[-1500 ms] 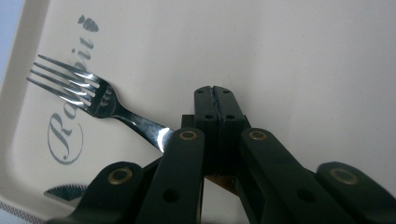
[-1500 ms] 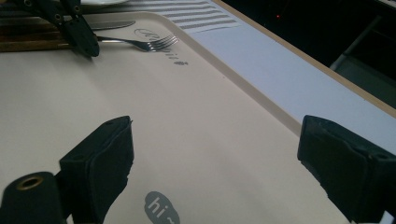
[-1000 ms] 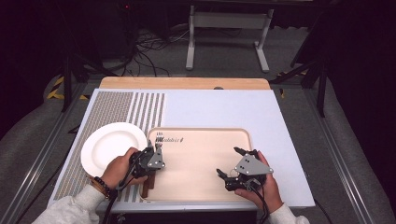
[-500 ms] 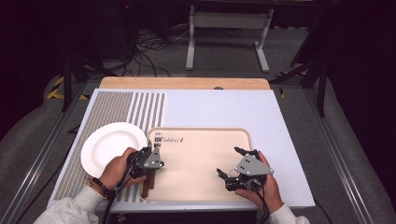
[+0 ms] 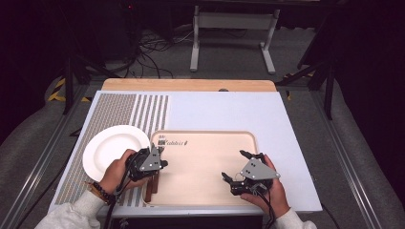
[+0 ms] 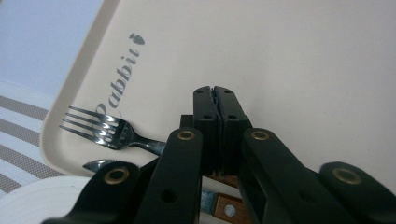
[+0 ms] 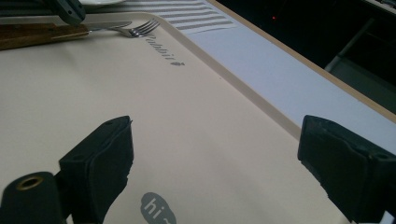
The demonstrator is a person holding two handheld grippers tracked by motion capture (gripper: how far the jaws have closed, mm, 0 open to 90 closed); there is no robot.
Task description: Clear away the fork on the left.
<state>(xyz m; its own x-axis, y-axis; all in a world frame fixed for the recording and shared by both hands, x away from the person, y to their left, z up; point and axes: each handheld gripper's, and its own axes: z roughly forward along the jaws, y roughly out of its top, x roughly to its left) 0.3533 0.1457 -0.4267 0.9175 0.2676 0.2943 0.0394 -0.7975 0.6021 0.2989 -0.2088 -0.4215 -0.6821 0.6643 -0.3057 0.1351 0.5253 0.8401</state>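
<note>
A beige tray [image 5: 205, 132] lies near the table's front edge. A fork [image 6: 100, 128] and a knife [image 6: 95, 164] with wooden handles [image 5: 152, 188] lie along its left rim. My left gripper [image 5: 162, 163] hovers right over those handles, with its jaws pressed together [image 6: 215, 100]. I cannot tell whether it pinches a handle. My right gripper [image 5: 234, 165] stands open over the tray's right part, and there is bare tray between its fingers [image 7: 224, 154]. From the right gripper view, the fork [image 7: 140, 29] and handles [image 7: 32, 35] lie at the far corner.
A white plate [image 5: 112, 145] sits on the striped mat [image 5: 119, 112] just left of the tray. The pale blue tabletop [image 5: 229, 112] stretches behind the tray. Frame legs and cables lie on the floor beyond the table.
</note>
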